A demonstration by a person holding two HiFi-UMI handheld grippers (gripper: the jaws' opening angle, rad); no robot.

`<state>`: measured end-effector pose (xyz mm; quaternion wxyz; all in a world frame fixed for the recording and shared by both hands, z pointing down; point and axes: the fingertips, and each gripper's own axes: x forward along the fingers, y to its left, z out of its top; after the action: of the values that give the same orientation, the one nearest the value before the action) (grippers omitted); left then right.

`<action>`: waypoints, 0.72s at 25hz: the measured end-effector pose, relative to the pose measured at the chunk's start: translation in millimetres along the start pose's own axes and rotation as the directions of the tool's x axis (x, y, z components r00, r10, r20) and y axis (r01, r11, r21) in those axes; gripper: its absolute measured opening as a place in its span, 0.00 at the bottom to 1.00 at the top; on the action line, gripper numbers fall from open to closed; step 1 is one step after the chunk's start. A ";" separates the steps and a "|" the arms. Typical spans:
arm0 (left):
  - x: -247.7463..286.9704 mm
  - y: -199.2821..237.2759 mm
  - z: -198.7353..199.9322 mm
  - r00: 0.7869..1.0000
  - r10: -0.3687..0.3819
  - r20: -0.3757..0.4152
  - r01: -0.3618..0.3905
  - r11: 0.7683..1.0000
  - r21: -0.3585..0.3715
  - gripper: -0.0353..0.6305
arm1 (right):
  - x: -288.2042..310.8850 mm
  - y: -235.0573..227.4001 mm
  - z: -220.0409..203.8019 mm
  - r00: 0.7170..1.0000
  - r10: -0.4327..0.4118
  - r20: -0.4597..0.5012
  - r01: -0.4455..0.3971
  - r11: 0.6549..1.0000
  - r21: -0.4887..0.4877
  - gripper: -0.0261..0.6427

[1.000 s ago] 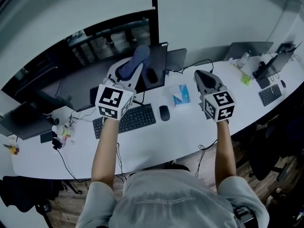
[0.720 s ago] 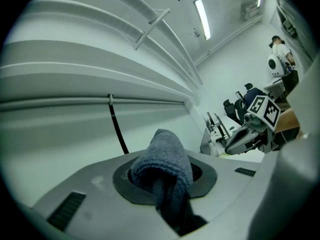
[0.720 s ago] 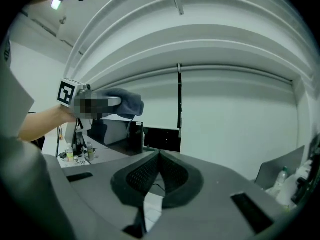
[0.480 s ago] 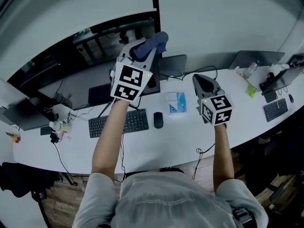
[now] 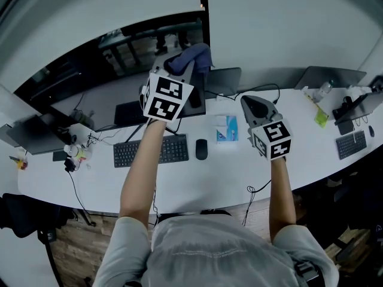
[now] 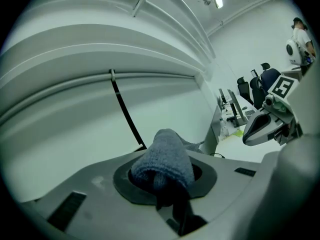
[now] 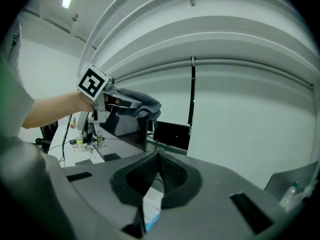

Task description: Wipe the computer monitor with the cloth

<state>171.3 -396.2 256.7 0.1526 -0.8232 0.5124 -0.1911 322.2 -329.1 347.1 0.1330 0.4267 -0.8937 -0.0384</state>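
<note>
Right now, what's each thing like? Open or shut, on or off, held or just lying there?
left gripper, shut on the blue cloth, up by the monitor's top edge.
blue cloth, bunched up, pinched in the left gripper.
right gripper, shut, empty, above the desk.
computer monitor, screen dark.
tissue box, lying flat on the desk, nothing touching it.
</note>
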 end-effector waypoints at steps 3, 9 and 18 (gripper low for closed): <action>-2.5 6.5 -1.2 1.000 0.018 0.005 -0.018 1.000 0.000 0.18 | 3.8 6.9 3.9 1.000 0.015 -0.005 -0.015 0.999 -0.030 0.29; -3.3 10.6 -9.8 1.000 0.016 -0.003 -0.016 1.000 -0.023 0.18 | 7.7 8.6 15.3 1.000 0.017 0.019 -0.017 0.999 -0.043 0.29; -19.3 17.5 -17.8 0.997 0.071 -0.020 -0.069 0.994 0.090 0.17 | 29.5 27.2 34.5 0.998 0.037 0.050 -0.035 0.998 -0.056 0.29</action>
<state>141.4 -387.3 261.6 0.1900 -0.7947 0.5336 -0.2179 274.7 -336.2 324.9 0.1227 0.4056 -0.9030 -0.0715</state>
